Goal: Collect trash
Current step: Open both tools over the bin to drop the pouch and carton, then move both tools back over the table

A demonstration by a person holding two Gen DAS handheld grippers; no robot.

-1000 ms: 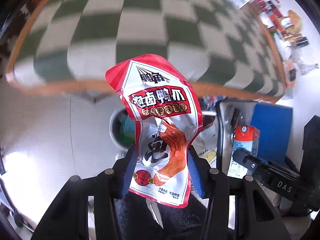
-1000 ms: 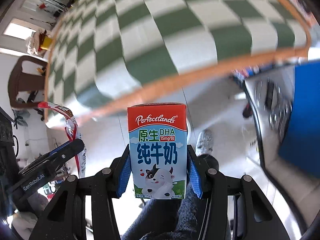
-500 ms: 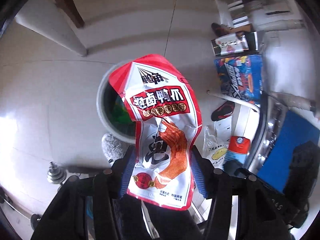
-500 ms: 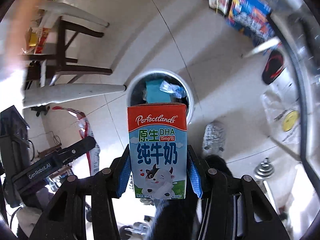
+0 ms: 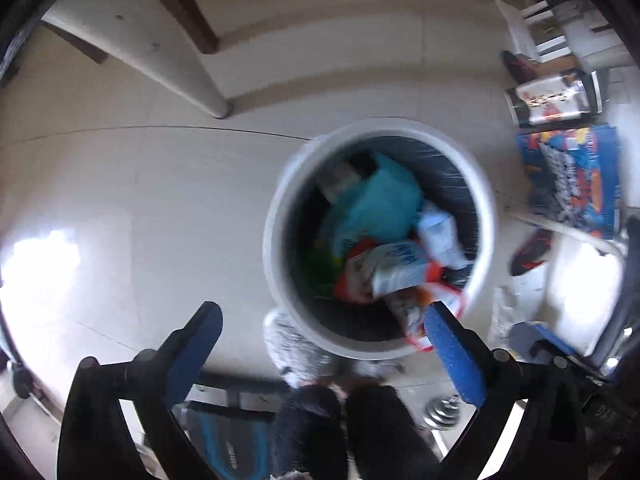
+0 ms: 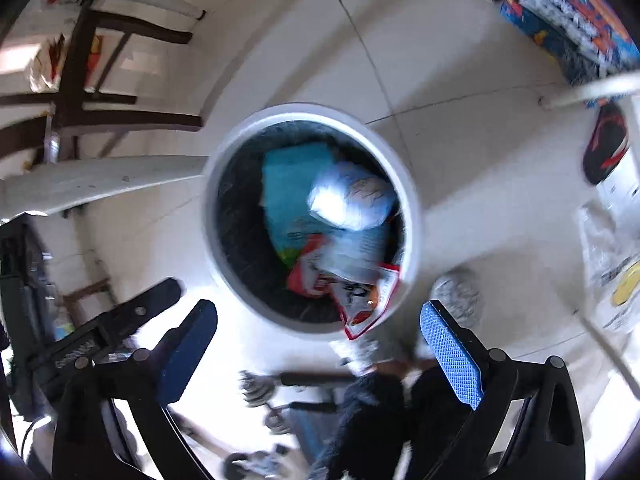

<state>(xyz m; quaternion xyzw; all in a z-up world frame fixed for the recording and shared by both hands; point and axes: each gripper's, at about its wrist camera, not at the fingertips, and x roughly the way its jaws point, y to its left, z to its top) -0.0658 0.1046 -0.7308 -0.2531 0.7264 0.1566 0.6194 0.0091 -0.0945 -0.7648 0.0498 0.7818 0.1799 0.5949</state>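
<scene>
A round white trash bin (image 5: 384,126) (image 6: 304,110) stands on the tiled floor below both grippers. In it lie the red-and-white snack pouch (image 5: 412,312) (image 6: 360,300), hanging over the near rim, and the blue-and-white milk carton (image 5: 396,264) (image 6: 352,256), on a teal bag (image 5: 380,200) (image 6: 288,184). My left gripper (image 5: 320,312) hovers over the bin's near edge, jaws opening wide with nothing between them. My right gripper (image 6: 317,308) is also opening, and its blue pads (image 6: 448,352) hold nothing.
Pale chair legs (image 5: 160,52) (image 6: 100,188) stand beyond the bin. Colourful boxes (image 5: 568,176) (image 6: 572,20) and a black-and-red slipper (image 5: 528,252) (image 6: 604,144) lie to the right. The person's dark trouser legs (image 5: 340,432) and a fuzzy slipper (image 6: 456,292) are near the bin.
Both grippers dropped from table height to just above the bin. Their jaws opened, and the snack pouch and the milk carton fell into the bin.
</scene>
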